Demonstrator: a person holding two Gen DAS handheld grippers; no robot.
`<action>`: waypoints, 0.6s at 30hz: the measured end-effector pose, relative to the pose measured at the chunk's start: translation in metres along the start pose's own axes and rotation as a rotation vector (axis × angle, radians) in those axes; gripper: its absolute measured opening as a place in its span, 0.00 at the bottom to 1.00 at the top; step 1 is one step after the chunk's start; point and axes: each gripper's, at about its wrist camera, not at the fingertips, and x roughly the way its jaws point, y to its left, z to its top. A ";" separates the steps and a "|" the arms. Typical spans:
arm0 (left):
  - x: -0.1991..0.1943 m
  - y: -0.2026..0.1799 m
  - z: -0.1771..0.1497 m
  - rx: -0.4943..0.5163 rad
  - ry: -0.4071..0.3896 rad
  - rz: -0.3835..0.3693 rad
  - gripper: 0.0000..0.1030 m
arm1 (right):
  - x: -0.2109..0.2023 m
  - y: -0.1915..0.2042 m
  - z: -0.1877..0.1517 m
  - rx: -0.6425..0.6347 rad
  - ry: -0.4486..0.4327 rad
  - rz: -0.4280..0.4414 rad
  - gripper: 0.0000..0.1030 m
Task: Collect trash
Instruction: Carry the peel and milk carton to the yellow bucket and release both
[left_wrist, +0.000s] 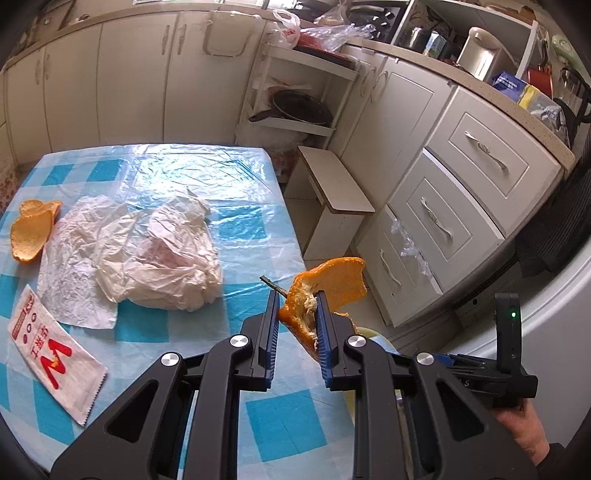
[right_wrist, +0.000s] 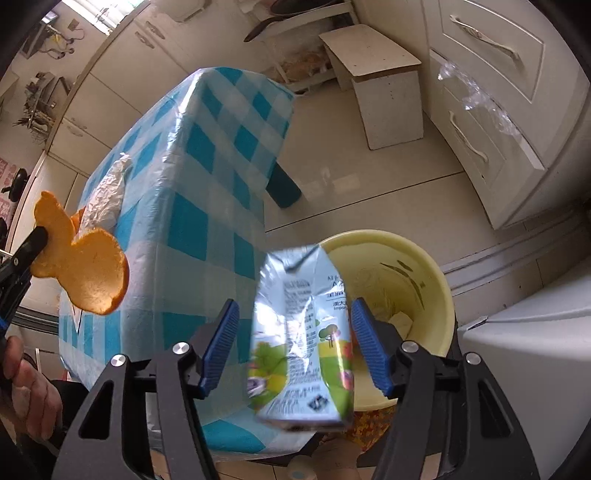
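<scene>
My left gripper (left_wrist: 297, 299) is shut on a piece of orange peel (left_wrist: 328, 284), held past the table's right edge; the same peel shows in the right wrist view (right_wrist: 85, 266). My right gripper (right_wrist: 291, 314) is open, and a crumpled milk carton (right_wrist: 301, 343) sits between its fingers without touching the left pad, above the yellow bin (right_wrist: 439, 291) on the floor. On the checked tablecloth (left_wrist: 207, 332) lie another orange peel (left_wrist: 31, 232), crumpled white paper and plastic (left_wrist: 155, 254) and a red-and-white paper wrapper (left_wrist: 51, 354).
A small white stool (left_wrist: 332, 195) stands beside the table. White drawers (left_wrist: 461, 192) and cabinets line the right and far walls. A corner shelf holds a pan (left_wrist: 299, 107). A white appliance (right_wrist: 535, 362) stands right of the bin.
</scene>
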 end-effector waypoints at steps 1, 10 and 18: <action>0.003 -0.005 -0.002 0.008 0.006 -0.003 0.17 | -0.004 -0.003 0.001 0.021 -0.016 -0.002 0.62; 0.031 -0.063 -0.032 0.117 0.079 0.005 0.17 | -0.092 0.012 0.013 0.049 -0.315 0.089 0.72; 0.076 -0.105 -0.058 0.119 0.170 0.024 0.18 | -0.122 0.024 0.025 0.028 -0.417 0.142 0.76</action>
